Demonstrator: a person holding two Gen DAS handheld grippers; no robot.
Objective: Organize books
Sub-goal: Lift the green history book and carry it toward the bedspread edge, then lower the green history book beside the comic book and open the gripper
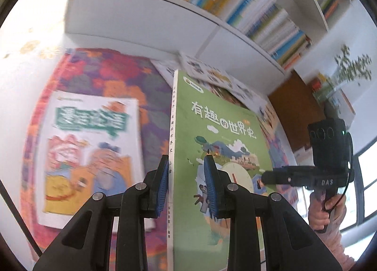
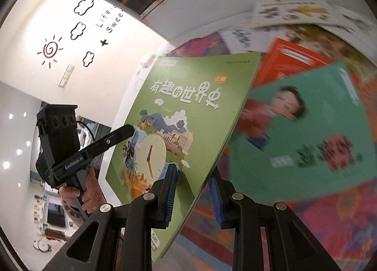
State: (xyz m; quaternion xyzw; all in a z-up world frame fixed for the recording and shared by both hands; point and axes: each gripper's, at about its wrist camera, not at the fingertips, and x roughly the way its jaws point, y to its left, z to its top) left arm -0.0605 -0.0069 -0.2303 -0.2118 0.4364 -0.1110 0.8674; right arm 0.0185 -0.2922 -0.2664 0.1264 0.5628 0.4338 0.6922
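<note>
Left hand-held gripper [image 1: 187, 183] pinching green book [image 1: 219, 134] spine | right hand-held gripper [image 2: 194, 194] pinching opposite edge, both angled down

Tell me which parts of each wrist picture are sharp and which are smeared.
Left wrist view: the green book clamped in the left gripper is crisp, while the white cartoon book on the patterned cloth and the shelved books are motion-blurred. Right wrist view: the green book and right gripper are sharp; the teal book behind is smeared, and fisheye bends the edges.
</note>
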